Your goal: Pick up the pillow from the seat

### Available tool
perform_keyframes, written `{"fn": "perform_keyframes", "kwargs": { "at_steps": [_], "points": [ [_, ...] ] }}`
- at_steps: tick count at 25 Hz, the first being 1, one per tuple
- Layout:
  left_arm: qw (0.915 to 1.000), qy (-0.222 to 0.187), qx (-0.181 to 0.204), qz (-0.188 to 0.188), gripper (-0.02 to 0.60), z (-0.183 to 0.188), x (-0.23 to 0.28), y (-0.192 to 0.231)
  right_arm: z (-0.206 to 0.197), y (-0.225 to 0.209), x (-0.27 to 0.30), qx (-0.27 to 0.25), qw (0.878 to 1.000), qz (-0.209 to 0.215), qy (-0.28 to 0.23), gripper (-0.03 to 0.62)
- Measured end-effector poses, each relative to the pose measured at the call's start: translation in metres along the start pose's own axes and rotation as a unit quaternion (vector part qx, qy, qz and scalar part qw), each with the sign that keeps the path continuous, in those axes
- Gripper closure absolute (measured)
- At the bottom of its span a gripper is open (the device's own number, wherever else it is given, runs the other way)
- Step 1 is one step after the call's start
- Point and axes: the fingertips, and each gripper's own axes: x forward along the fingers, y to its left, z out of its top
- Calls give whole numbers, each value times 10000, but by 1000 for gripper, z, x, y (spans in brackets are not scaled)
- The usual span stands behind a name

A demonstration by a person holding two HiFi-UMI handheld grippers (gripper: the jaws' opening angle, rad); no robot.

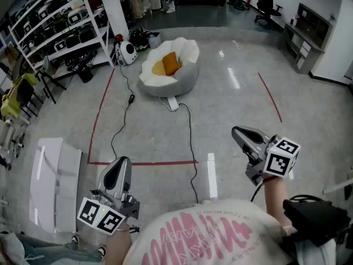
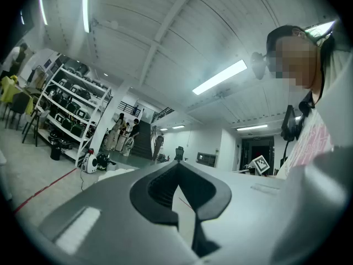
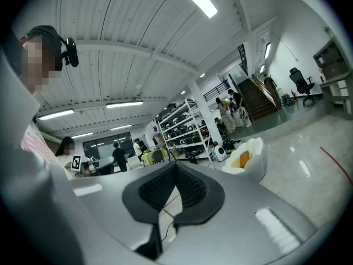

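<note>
An orange pillow (image 1: 170,63) lies in a white, flower-shaped beanbag seat (image 1: 187,76) on the floor, far ahead of me. Both grippers are held low and close to my body, well short of the seat. My left gripper (image 1: 123,161) points forward at the lower left, its jaws shut on nothing (image 2: 177,165). My right gripper (image 1: 236,130) at the lower right is also shut and empty (image 3: 176,166). In the right gripper view the seat (image 3: 255,154) and its pillow (image 3: 241,160) show small, to the right of the jaws.
Red tape lines (image 1: 143,163) mark a rectangle on the grey floor, and a black cable (image 1: 191,142) runs from the seat towards me. Storage shelves (image 1: 55,21) stand at the far left, with a white round device (image 1: 128,52) beside them. A white box (image 1: 52,181) sits near my left.
</note>
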Motion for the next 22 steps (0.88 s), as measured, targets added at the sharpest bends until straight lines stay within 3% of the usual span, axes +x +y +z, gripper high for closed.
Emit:
{"fn": "perform_keyframes", "kwargs": {
  "at_steps": [13,18,22],
  "points": [
    [9999,83,0,-141,568,1,-7,-10,-2,15,2,57,10000,31,-46,589],
    [9981,461,-92,-388,568,-13,-5,-17,-15,5,2,475,9988,-15,-68,588],
    [9974,591,58,-398,568,-27,7,-2,-25,-11,19,399,9991,-124,73,588]
  ]
}}
